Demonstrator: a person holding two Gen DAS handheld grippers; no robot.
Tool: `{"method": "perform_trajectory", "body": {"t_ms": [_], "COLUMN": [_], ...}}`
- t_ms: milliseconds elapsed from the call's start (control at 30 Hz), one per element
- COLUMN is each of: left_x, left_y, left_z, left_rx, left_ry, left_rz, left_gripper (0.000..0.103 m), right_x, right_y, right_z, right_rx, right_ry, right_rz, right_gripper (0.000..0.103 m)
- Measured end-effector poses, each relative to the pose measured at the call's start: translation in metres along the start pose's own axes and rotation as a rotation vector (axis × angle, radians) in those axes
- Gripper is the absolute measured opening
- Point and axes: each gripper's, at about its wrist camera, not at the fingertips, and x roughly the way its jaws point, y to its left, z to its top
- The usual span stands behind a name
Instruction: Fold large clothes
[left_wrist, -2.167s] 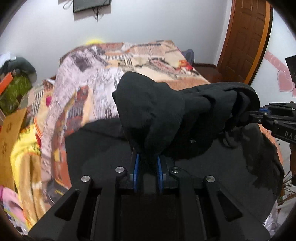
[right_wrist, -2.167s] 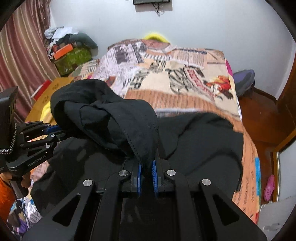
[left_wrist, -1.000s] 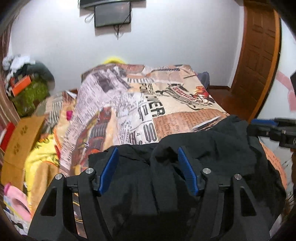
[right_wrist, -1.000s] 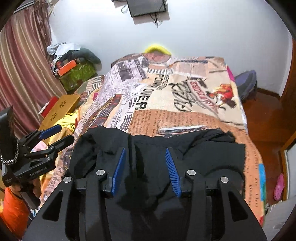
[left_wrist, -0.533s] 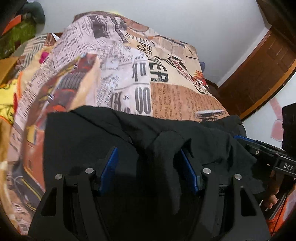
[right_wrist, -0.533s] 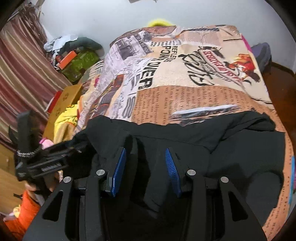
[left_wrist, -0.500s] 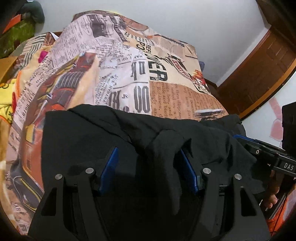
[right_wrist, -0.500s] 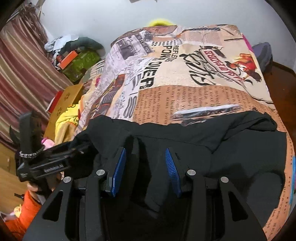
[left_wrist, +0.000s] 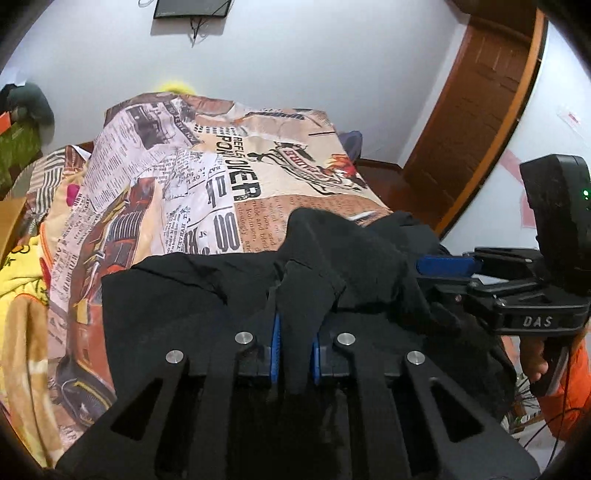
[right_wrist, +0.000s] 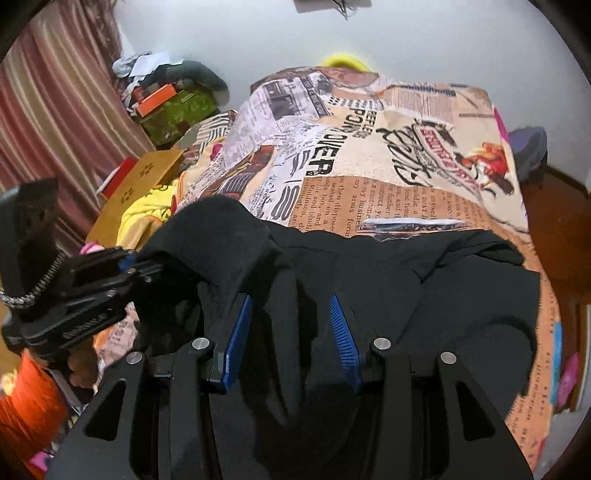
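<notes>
A large black garment lies crumpled across the near end of a bed with a newspaper-print cover. My left gripper is closing its jaws, and its blue pads pinch a raised fold of the black cloth. In the right wrist view the same garment spreads under my right gripper, whose blue pads stand apart with loose cloth lying between them. Each gripper shows in the other's view: the right gripper at the garment's right edge, the left gripper at its left edge.
A wooden door stands at the right, beyond the bed. Left of the bed are a cardboard box, a green box under piled things, a striped curtain and yellow bedding. An orange sleeve shows behind the right gripper.
My left gripper's jaws have gone from wide apart to pinched on a fold of the black cloth, which now stands up in a peak. The right jaws keep the same gap.
</notes>
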Motion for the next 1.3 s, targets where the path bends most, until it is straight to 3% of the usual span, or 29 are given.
{"method": "perform_trajectory", "body": {"t_ms": [400,533,600,767,900,1000,1067,1133,1167,1300], "left_x": [-0.034,-0.038,-0.04,-0.058,-0.075,-0.095,-0.108,-0.118,-0.119,-0.1], "left_y": [-0.019,-0.02,-0.019,-0.017,-0.006,0.001,0.007,0.015,0.019,0.028], "left_z": [-0.053,-0.067,-0.069,-0.065,-0.056,-0.047,-0.04,-0.032,-0.028,-0.021], "left_rx": [0.012,0.007,0.005,0.04,0.018,-0.003,-0.018,-0.042,-0.055,-0.082], "left_ry": [0.049,0.07,0.082,0.076,0.064,-0.004,-0.057,-0.109,-0.124,-0.086], "left_rz": [-0.038,-0.041,-0.035,0.035,0.046,0.077,0.098,0.129,0.148,0.173], "left_gripper": [0.012,0.012,0.012,0.013,0.019,0.021,0.028,0.045,0.047,0.047], "right_x": [-0.033,-0.006,0.018,0.04,0.03,0.023,0.02,0.017,0.015,0.005], "right_y": [0.013,0.016,0.018,0.02,0.022,0.022,0.02,0.021,0.022,0.031], "right_z": [0.01,0.018,0.017,-0.002,-0.02,-0.034,-0.04,-0.047,-0.049,-0.057], "right_rx": [0.051,0.07,0.07,0.071,0.036,0.004,0.003,-0.001,-0.005,-0.064], "right_ry": [-0.088,-0.041,0.024,0.115,0.118,0.122,0.132,0.137,0.139,0.145], "right_rz": [0.037,0.001,-0.016,0.052,0.024,0.016,0.04,0.04,0.038,0.006], "right_gripper": [0.041,0.041,0.041,0.04,0.04,0.041,0.041,0.041,0.041,0.041]}}
